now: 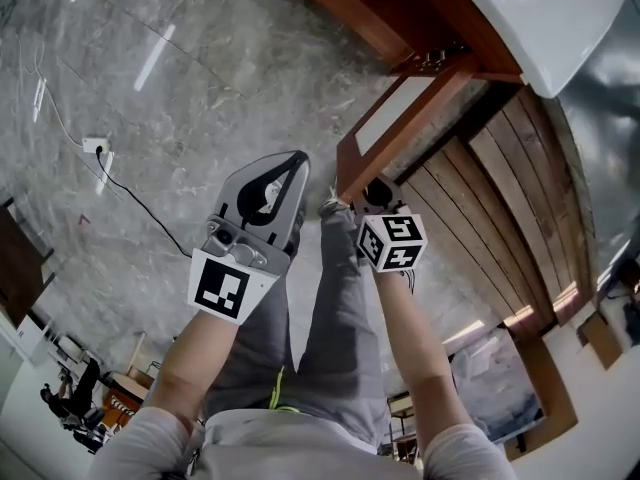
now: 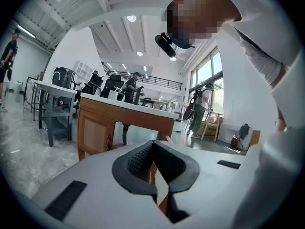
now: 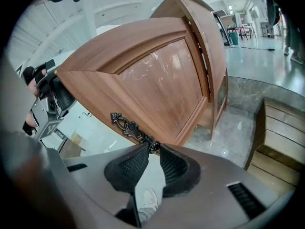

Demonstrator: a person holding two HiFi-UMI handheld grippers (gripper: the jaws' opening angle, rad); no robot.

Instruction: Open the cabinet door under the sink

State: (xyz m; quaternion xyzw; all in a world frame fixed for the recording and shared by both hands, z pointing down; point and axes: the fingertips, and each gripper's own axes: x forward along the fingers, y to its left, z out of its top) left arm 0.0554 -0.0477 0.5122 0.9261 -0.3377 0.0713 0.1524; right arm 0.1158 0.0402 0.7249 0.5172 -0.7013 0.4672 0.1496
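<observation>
Grey marble floor (image 1: 150, 118) fills the left of the head view. A wooden cabinet (image 1: 400, 18) stands at the far right under a white sink (image 1: 560, 18). Wooden slats (image 1: 500, 198) run along the floor to the right of it.

The cabinet's door (image 1: 390, 113) stands swung out from the cabinet toward the person, its free edge nearest the grippers. In the right gripper view the door (image 3: 157, 80) fills the middle, and an ornate dark metal handle (image 3: 131, 127) runs along its near edge.

The right gripper (image 1: 375, 190) sits at that free edge. Its jaws (image 3: 152, 149) pinch the knob at the end of the handle between their ribbed pads (image 3: 133, 163).

The left gripper (image 1: 297, 163) hangs just left of the door and apart from it, over the floor. Its jaws (image 2: 152, 144) are pressed together at the tips with nothing between them. It points roughly level across the room at a wooden counter (image 2: 100, 128) with a white top, where several people stand at the far side.
</observation>
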